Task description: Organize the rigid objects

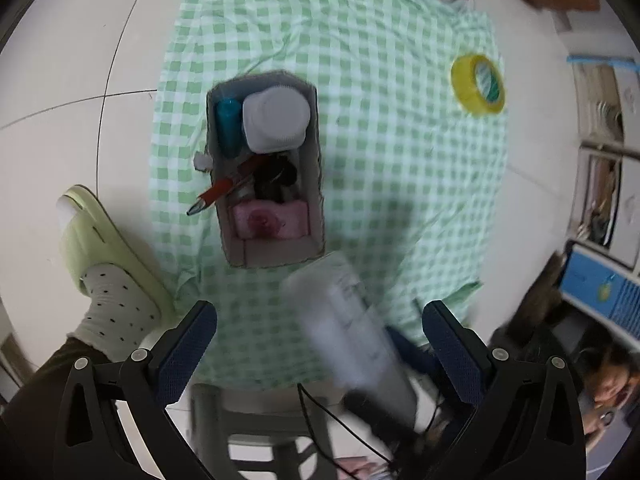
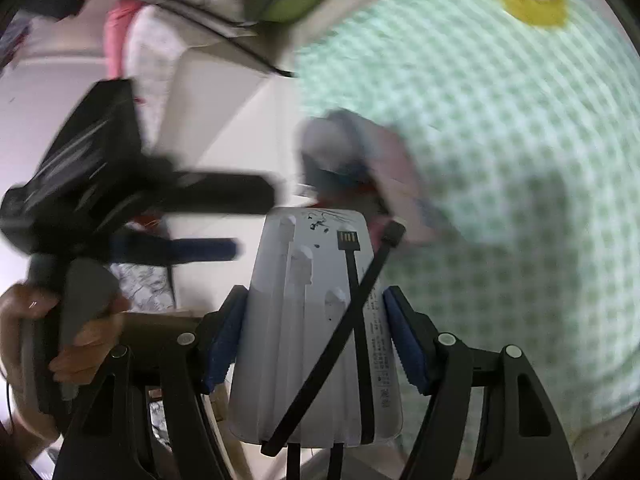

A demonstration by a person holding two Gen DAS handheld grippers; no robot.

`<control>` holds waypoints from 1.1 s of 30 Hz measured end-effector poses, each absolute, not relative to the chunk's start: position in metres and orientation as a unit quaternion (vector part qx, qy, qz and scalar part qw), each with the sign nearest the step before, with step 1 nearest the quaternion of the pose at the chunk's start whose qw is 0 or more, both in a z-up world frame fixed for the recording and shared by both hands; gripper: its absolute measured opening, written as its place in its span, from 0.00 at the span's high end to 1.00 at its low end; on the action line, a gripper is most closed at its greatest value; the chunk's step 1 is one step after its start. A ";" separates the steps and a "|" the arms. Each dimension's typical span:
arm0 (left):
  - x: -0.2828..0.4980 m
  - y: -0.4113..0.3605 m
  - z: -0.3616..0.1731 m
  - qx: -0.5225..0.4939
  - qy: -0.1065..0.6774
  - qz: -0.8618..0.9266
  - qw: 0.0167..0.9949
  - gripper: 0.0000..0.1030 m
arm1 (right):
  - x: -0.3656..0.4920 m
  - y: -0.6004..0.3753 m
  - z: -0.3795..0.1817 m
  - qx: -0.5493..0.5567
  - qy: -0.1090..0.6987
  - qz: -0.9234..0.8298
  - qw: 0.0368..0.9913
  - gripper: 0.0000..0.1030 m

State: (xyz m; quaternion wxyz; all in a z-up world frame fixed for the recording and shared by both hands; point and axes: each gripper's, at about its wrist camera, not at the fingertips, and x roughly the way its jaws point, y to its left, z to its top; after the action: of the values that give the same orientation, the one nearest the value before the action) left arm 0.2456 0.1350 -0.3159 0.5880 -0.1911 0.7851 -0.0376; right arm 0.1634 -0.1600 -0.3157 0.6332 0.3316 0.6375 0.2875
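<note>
The white rectangular power bank (image 2: 316, 332) with two black built-in cables crossed over its face stands between the blue pads of the right gripper (image 2: 316, 332); both pads press on its long sides, so the jaws are closed on it while they stand rather wide. In the left wrist view the same power bank (image 1: 344, 320) shows as a blurred white slab at about 5 o'clock from the box, above the cloth.

The grey cardboard box (image 1: 266, 168), narrow and open on top, sits on the green and white checked cloth (image 1: 380, 140). Inside it, a white plastic bottle with a ribbed lid (image 1: 276, 120) fills the 12 o'clock end, and a teal cylinder (image 1: 229, 124) stands just beside it at its 9 o'clock. In the middle lie some dark small things that I cannot tell apart, and a red pen (image 1: 218, 194) leans out over the box wall toward 8 o'clock. A pink block (image 1: 272, 220) lies at the 6 o'clock end.

A yellow roll of tape (image 1: 478, 84) lies on the cloth, well apart from the box, at about 2 o'clock from it.

The left gripper (image 1: 320, 344) has its jaws wide apart and holds nothing between its blue pads. In the right wrist view a hand (image 2: 76, 340) holds its handle at 9 o'clock
</note>
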 end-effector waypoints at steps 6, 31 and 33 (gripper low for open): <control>0.234 0.153 -0.316 -0.272 0.771 -0.067 0.572 0.64 | 0.176 -0.132 -0.291 0.318 0.590 0.326 0.666 0.32; 0.236 0.181 -0.301 -0.227 0.728 -0.015 0.646 1.00 | 0.184 -0.125 -0.321 0.307 0.639 0.310 0.634 0.20; 0.238 0.179 -0.302 -0.216 0.732 -0.013 0.646 1.00 | 0.184 -0.128 -0.330 0.289 0.654 0.296 0.634 0.14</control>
State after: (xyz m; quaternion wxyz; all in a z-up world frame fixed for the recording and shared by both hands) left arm 0.2384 0.1787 -0.3017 0.6455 -0.2161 0.7324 -0.0129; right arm 0.1836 -0.1281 -0.3300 0.6339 0.2887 0.6537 0.2958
